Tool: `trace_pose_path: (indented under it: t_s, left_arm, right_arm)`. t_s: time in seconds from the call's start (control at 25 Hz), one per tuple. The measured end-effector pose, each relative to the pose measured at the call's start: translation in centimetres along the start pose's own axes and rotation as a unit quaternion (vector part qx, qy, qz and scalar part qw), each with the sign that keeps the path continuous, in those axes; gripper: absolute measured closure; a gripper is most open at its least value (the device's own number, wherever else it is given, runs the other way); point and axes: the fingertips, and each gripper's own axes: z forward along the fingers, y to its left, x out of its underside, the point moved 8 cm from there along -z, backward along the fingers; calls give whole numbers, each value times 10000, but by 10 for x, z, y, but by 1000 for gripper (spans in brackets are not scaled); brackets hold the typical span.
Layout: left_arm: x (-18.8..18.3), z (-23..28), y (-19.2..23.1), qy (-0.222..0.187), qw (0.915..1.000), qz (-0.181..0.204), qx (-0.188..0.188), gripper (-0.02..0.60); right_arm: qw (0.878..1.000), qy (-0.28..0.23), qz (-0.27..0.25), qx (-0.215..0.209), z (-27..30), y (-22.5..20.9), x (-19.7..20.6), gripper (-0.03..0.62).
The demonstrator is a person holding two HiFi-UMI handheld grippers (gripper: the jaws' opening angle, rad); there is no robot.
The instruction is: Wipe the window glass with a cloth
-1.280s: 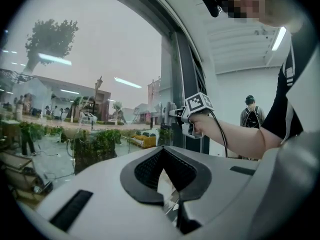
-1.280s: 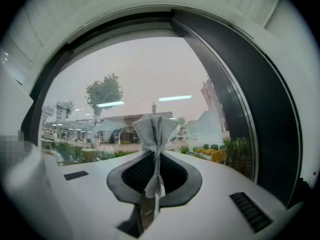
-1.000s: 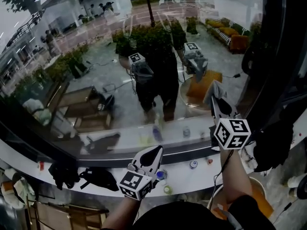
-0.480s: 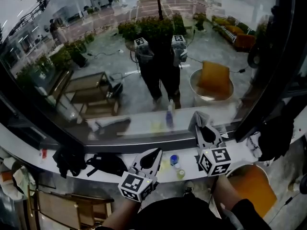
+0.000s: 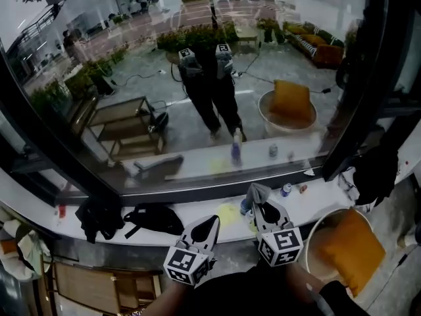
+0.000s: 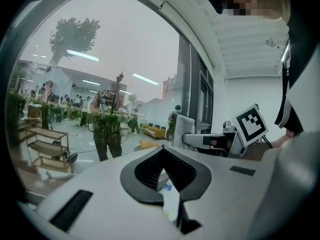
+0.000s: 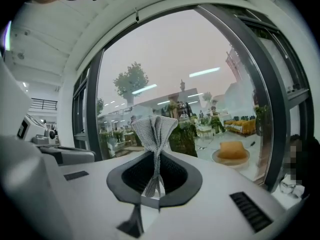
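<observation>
A black bag (image 5: 152, 217) lies on the white ledge (image 5: 316, 197), off to the left of the left gripper (image 5: 209, 226). That gripper's jaws are pressed together at the tips with nothing between them. Through the slit below the tips, a small bottle (image 6: 168, 186) with a blue cap shows just ahead.

Close to the right, the right gripper (image 5: 266, 210) is clamped tight on the cloth (image 7: 154, 128). The grey knitted cloth is pinched into a narrow strip between the pads and fans out past the jaw tips. It is held over the ledge, below the window glass (image 5: 164, 104), which fills the view ahead of both pairs of jaws.

A small can (image 5: 285, 189) stands on the ledge just right of the cloth. Further right, and lower, an orange cushion (image 5: 352, 247) lies in a round chair.
</observation>
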Motion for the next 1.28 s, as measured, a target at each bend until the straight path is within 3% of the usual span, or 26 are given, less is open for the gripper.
trace_pose_path:
  t_s: [0.44,1.28]
  left_arm:
    - [23,-46,-20,133,9996,-242,43,574]
    - [28,-63,-43,-46,9998,-203,16,574]
  right_arm:
    - [9997,132,-157,-104,-43,48,13,549]
    - [9990,208,-244,-321,-67,59,22,549]
